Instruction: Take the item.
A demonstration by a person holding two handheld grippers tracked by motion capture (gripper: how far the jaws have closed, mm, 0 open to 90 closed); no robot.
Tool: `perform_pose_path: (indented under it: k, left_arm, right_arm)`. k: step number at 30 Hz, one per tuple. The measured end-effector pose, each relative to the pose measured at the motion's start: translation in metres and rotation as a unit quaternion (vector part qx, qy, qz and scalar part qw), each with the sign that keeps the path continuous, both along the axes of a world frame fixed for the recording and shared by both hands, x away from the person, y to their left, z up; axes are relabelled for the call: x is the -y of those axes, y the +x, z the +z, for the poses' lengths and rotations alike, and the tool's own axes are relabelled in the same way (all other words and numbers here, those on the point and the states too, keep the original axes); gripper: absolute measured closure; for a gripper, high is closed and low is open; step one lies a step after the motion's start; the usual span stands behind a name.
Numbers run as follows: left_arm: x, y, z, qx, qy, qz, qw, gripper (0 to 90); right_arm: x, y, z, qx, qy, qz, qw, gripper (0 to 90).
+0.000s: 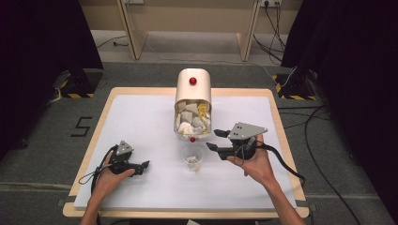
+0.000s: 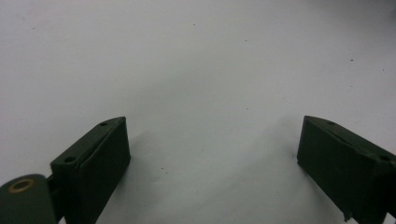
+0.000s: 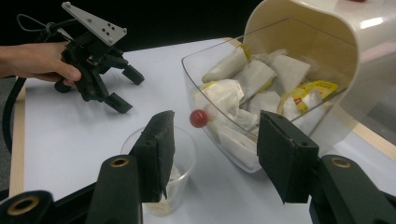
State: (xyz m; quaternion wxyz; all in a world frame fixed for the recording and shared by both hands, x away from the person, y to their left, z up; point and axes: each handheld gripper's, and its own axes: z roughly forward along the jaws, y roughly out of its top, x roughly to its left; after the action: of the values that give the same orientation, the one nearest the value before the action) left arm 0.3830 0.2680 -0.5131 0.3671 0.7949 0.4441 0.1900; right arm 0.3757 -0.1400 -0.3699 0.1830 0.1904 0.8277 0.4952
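A cream container [image 1: 193, 86] stands at the table's far middle, its clear drawer [image 1: 192, 123] tilted open and full of white and yellow packets [image 3: 254, 77]. A red knob [image 3: 199, 118] sits on the drawer's front. Just in front stands a clear plastic cup [image 1: 193, 158] with a white packet in it. My right gripper [image 1: 215, 140] hovers open to the right of the cup, jaws pointing at the drawer; in the right gripper view [image 3: 215, 140] the knob lies between its jaws. My left gripper [image 1: 142, 168] rests low at the left, open over bare table [image 2: 212, 135].
The white mat [image 1: 141, 117] covers a wooden table [image 1: 277, 112] with free room left and right of the container. Cables [image 1: 319, 154] trail over the floor to the right. The left gripper [image 3: 127, 88] and its hand show far off in the right gripper view.
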Motion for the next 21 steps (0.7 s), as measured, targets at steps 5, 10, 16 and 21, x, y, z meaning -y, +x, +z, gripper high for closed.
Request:
perform_pose_path:
  k: [5,10,16,21]
  left_arm:
    - [0.0,0.0,0.0,0.0,0.0,0.0,1.0,8.5]
    - [0.0,0.0,0.0,0.0,0.0,0.0,1.0,8.5]
    - [0.0,0.0,0.0,0.0,0.001,0.0,1.0,8.5]
    - [0.0,0.0,0.0,0.0,0.001,0.0,1.0,8.5]
  right_arm:
    - [0.009,0.003,-0.001,-0.004,-0.005,-0.017,0.9998,45.1]
    - [0.017,0.009,-0.007,-0.012,-0.009,-0.034,0.9993,43.2]
    - [0.027,0.015,-0.013,-0.022,-0.009,-0.056,0.9981,40.3]
    - [0.036,0.02,-0.019,-0.032,-0.007,-0.074,0.9967,38.2]
